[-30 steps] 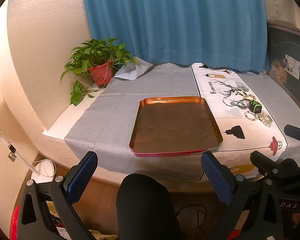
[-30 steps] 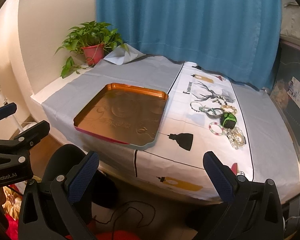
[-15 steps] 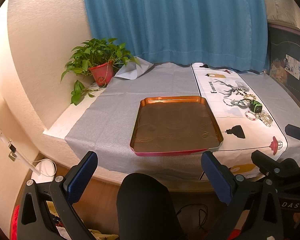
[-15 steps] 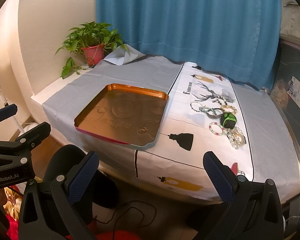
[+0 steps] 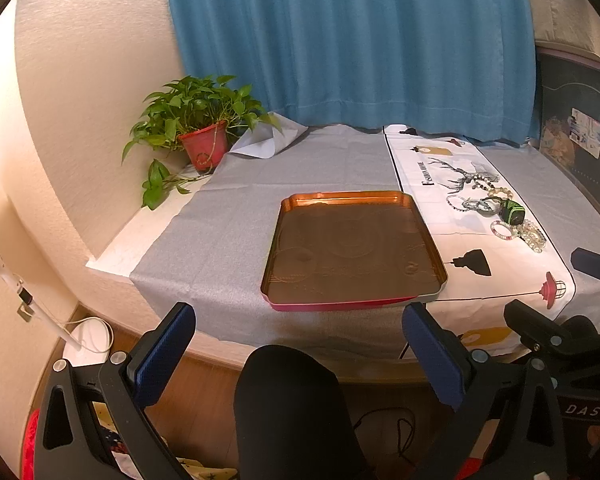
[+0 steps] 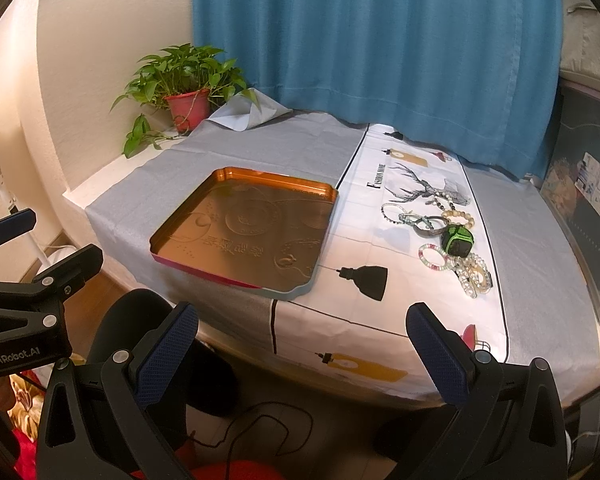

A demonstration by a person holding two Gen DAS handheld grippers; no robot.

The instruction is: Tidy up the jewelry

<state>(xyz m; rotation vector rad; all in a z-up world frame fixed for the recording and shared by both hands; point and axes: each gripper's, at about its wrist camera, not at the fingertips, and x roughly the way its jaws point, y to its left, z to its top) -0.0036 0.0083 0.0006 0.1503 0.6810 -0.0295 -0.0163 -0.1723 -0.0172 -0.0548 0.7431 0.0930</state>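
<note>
The jewelry point(image 6: 444, 236) lies clustered on the white runner point(image 6: 400, 216), right of the bare tray point(image 6: 260, 176); by that, nothing is sorted yet. Both grippers, left point(image 5: 300, 356) and right point(image 6: 302, 354), hang wide and hold nothing, short of the table.

bead bracelets point(image 5: 518, 228) too small to count | table point(image 6: 540, 216) rt edge cut off

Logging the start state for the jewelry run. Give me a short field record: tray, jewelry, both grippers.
tray: copper-coloured, nothing in it, on grey cloth
jewelry: bracelets and a green watch, clustered on the white printed cloth right of the tray
left hand-held gripper: open, holding nothing, short of the table edge
right hand-held gripper: open, holding nothing, short of the table edge
progress: nothing moved into the tray yet
</note>
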